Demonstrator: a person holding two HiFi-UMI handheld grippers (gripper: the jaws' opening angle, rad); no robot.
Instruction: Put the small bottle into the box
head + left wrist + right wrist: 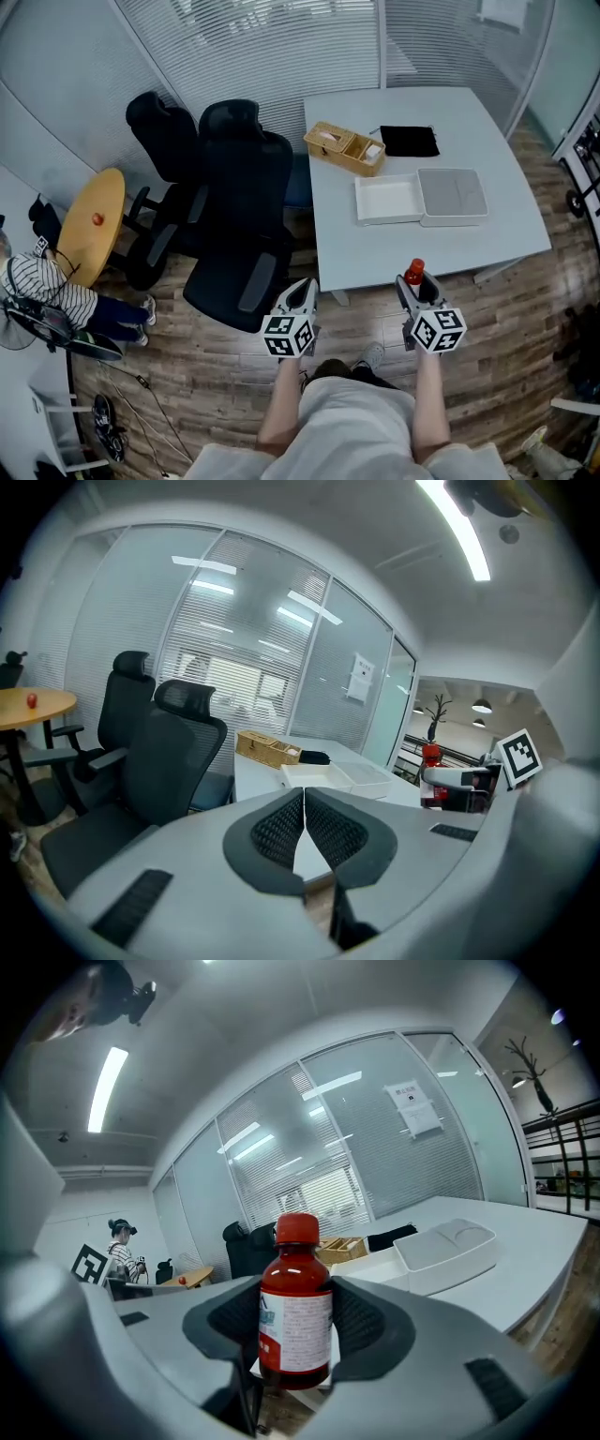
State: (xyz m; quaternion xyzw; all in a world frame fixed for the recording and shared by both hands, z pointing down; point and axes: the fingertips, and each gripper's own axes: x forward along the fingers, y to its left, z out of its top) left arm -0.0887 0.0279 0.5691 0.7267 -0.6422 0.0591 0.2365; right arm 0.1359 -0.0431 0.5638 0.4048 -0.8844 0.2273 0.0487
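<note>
Small bottle stands upright in the right gripper, whose jaws are closed on its body from both sides. It has a red cap, dark red contents and a white paper label with a blue mark at its left edge, the print too small to read. The left gripper, held level with the right one and to its left, has its jaws pressed together at the tips with nothing between them. Each tool carries a cube printed with black-and-white square markers. Just ahead of the right gripper lies the near edge of a pale table. Straight ahead on it, with nothing in between, sits the open white box, and its grey-white lid lies touching it on the right. Beyond the box are a tan compartment tray and a black pouch. Ahead of the left gripper stand two black office chairs pushed against the table's left side. Further left are a round wooden table bearing a small red object and a person in a striped top.
</note>
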